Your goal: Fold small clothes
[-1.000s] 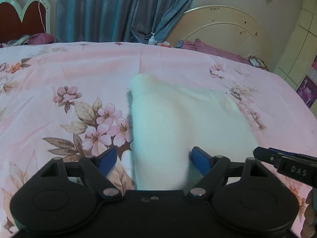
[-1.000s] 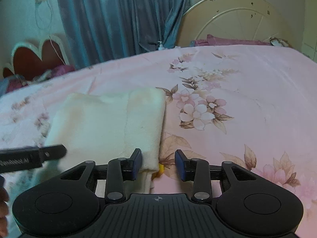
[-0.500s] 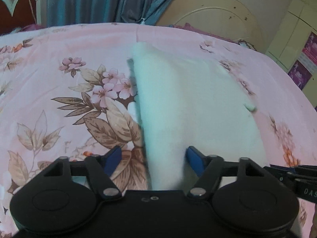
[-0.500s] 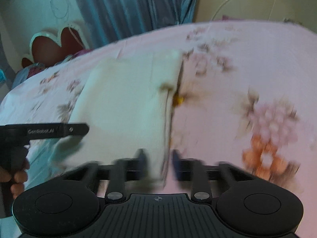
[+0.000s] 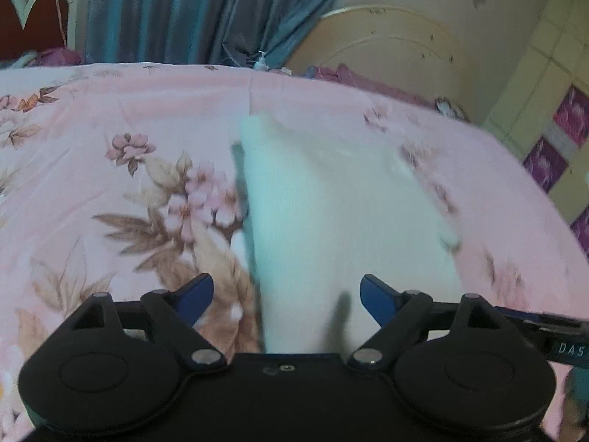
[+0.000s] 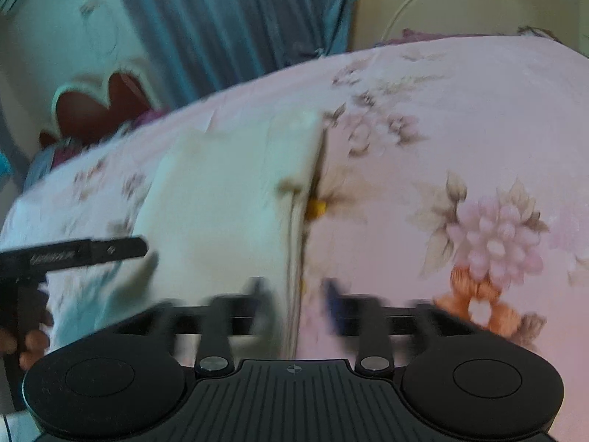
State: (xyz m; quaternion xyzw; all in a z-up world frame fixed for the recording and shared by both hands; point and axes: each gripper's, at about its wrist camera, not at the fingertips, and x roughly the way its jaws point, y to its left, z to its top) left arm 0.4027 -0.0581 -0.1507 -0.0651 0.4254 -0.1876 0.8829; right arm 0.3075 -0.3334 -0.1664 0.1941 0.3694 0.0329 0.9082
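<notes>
I see the left gripper with its fingers spreading wide, the folded white garment between them, unpinched. Right gripper fingers are opening astride the garment's right edge, blurred. The garment lies flat on the pink floral bedsheet.

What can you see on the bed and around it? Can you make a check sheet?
Surface: pink flowered bedsheet.
Job's things: white folded cloth lying flat on the sheet; small yellow bit beside its right edge.
Clutter: nothing else seen on the sheet.
Grippers: left gripper jaws opening, cloth edge between them, unpressed; right gripper blurred, jaws opening astride the cloth's right edge.
Cables: thin white cord hangs by the red headboard.
Surroundings: blue curtain, cream headboard, tiled wall.
</notes>
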